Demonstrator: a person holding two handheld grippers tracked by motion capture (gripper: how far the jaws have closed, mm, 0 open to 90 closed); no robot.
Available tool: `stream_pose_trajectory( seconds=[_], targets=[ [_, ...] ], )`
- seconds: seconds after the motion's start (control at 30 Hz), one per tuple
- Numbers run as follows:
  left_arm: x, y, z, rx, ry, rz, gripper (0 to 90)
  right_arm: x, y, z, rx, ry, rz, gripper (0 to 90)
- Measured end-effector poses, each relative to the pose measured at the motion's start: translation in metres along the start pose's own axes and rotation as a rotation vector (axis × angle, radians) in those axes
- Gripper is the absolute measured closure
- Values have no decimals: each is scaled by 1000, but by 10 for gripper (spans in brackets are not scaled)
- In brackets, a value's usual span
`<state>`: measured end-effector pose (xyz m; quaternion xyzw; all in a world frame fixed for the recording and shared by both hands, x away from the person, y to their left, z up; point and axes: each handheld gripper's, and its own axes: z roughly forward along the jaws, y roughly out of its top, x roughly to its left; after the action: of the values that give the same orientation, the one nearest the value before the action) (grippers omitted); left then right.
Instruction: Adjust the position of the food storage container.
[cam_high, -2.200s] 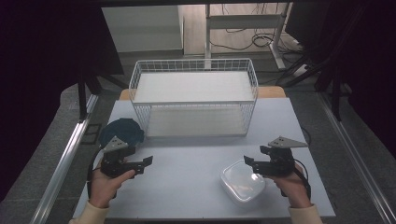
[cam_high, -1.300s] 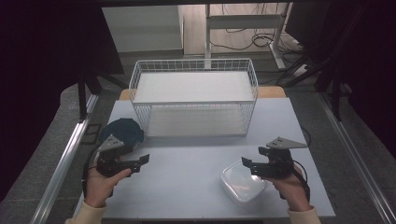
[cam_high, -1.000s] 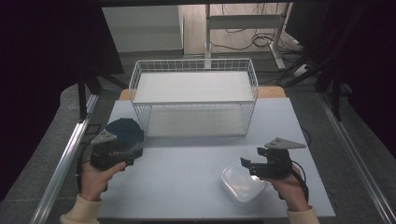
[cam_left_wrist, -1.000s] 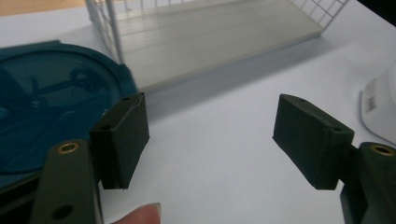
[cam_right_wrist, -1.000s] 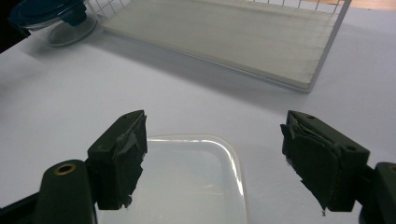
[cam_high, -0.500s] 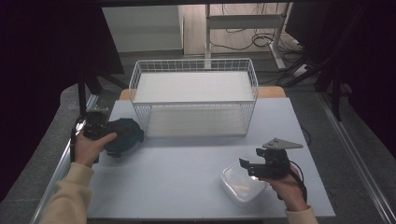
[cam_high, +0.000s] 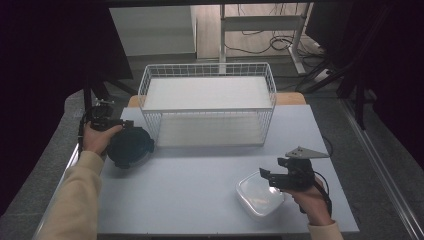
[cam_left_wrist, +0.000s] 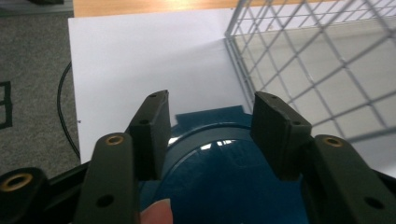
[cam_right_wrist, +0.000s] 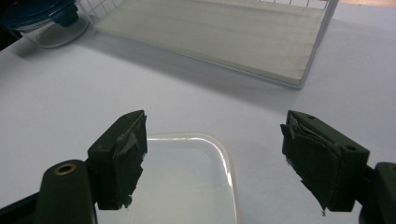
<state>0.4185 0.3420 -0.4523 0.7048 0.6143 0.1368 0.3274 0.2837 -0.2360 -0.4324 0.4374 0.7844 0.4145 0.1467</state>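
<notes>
- A round container with a dark blue lid (cam_high: 131, 145) is sitting upright on the white table, just beside the wire basket's front left corner.
- A clear, rounded-square plastic container (cam_high: 259, 195) is lying open near the table's front right.

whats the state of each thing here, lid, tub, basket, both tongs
blue lid: flat on the table beside the basket, between the left jaws
clear tub: upright, open, empty
wire basket: upright, empty
left tongs: jaws have just been closing around the lid, small gaps remain
right tongs: open above the tub
</notes>
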Motion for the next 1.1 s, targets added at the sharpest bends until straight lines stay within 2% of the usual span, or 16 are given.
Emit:
stream_pose_trajectory(
  seconds=[0.07, 0.17, 0.27, 0.43, 0.47, 0.6, 0.67, 0.7, 0.77, 0.87, 1.1],
  targets=[
    [1, 2, 2, 1, 4, -3, 497, -1, 0, 0, -1, -1, 1, 217],
    [3, 7, 5, 17, 18, 23, 532, -1, 0, 1, 1, -1, 2, 217],
    [4, 11, 9, 26, 15, 24, 561, -1, 0, 1, 2, -2, 0, 217],
    [7, 16, 24, 65, 27, 32, 709, -1, 1, 0, -1, -8, 2, 217],
    [7, 18, 29, 81, 12, 35, 740, -1, 1, -1, -1, -10, 5, 217],
    [4, 21, 40, 98, -3, 36, 838, -3, 0, 0, -1, -13, 10, 217],
    [2, 20, 49, 128, 9, 39, 871, -3, 0, 1, 1, -16, 14, 217],
    [2, 19, 52, 145, 10, 44, 884, -3, 0, 1, 1, -17, 14, 217],
    [4, 19, 54, 149, -3, 22, 899, -4, 0, 1, 0, -19, 12, 217],
    [7, 19, 54, 157, -11, 12, 900, -5, 0, 0, -1, -20, 13, 217],
    [6, 18, 53, 162, -3, 30, 900, -5, -1, 1, 7, -23, 17, 217]
  ],
)
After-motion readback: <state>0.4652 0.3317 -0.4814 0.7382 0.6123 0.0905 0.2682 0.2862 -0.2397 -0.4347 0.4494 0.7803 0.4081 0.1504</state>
